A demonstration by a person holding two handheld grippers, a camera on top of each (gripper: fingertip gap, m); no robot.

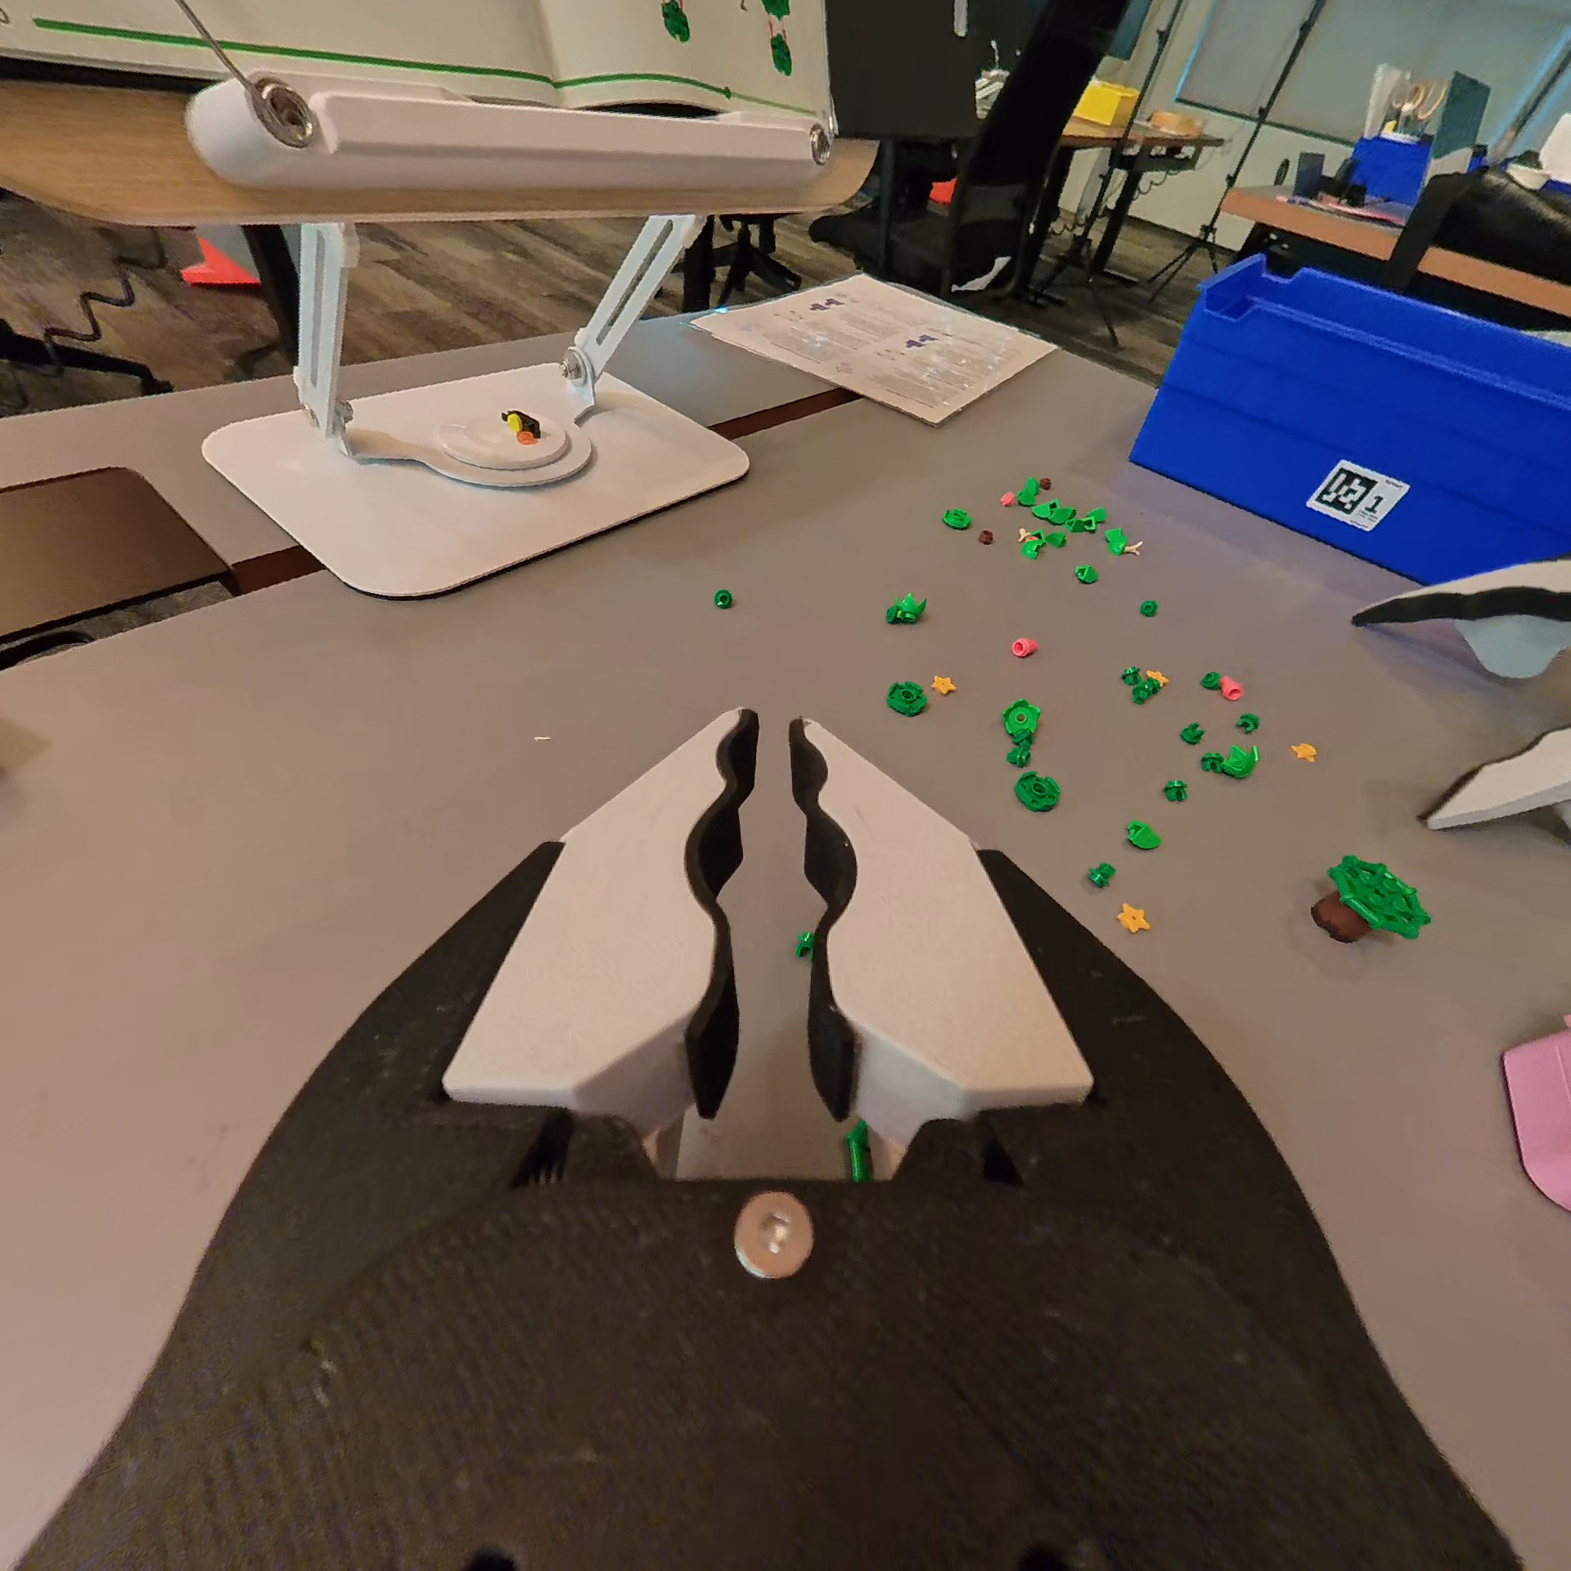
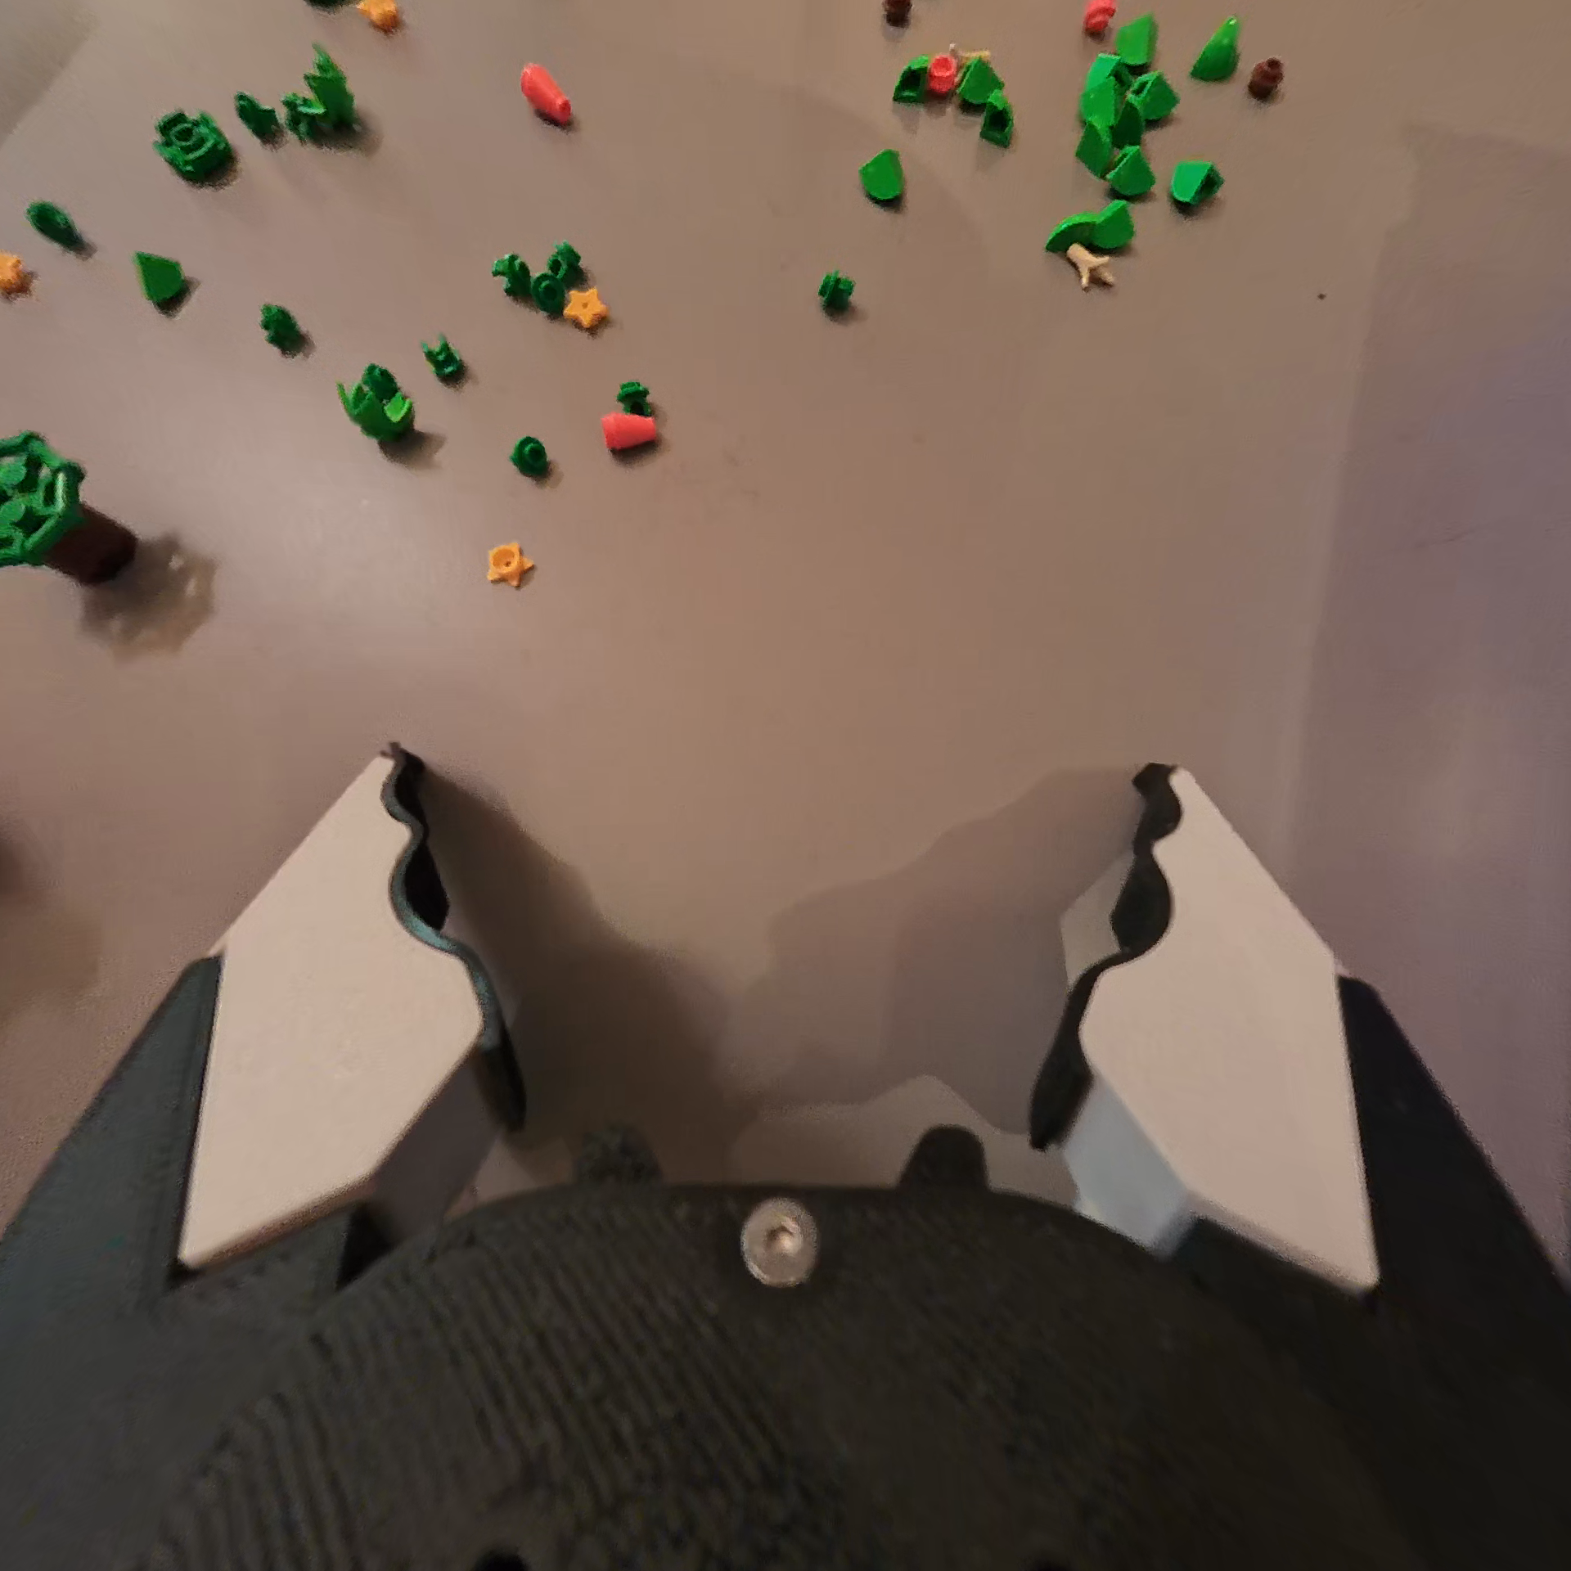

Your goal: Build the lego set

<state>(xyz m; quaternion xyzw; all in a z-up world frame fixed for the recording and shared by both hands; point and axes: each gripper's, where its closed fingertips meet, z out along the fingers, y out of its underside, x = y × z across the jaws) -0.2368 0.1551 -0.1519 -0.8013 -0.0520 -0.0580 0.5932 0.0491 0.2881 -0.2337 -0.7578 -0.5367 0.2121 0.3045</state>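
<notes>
Many small loose lego pieces [image 1: 1037, 791] lie scattered on the grey table [image 1: 425, 850]: green leaves and round plates, orange stars [image 2: 508, 564] and red-pink cones [image 2: 629, 429]. A small assembled tree, green top on a brown trunk [image 1: 1377, 905], lies on its side; it also shows at the left edge of the right wrist view [image 2: 42, 501]. My left gripper [image 1: 774, 723] is nearly shut and holds nothing, left of the scatter. Two green pieces show through the gap between its fingers. My right gripper [image 2: 778, 765] is wide open and empty above bare table, short of the pieces.
A white stand [image 1: 476, 476] holding an open booklet stands at the back left, with a few small pieces on its base. A blue bin [image 1: 1360, 408] stands at the back right, a printed sheet [image 1: 876, 344] behind. A pink object [image 1: 1543, 1114] lies at the right edge.
</notes>
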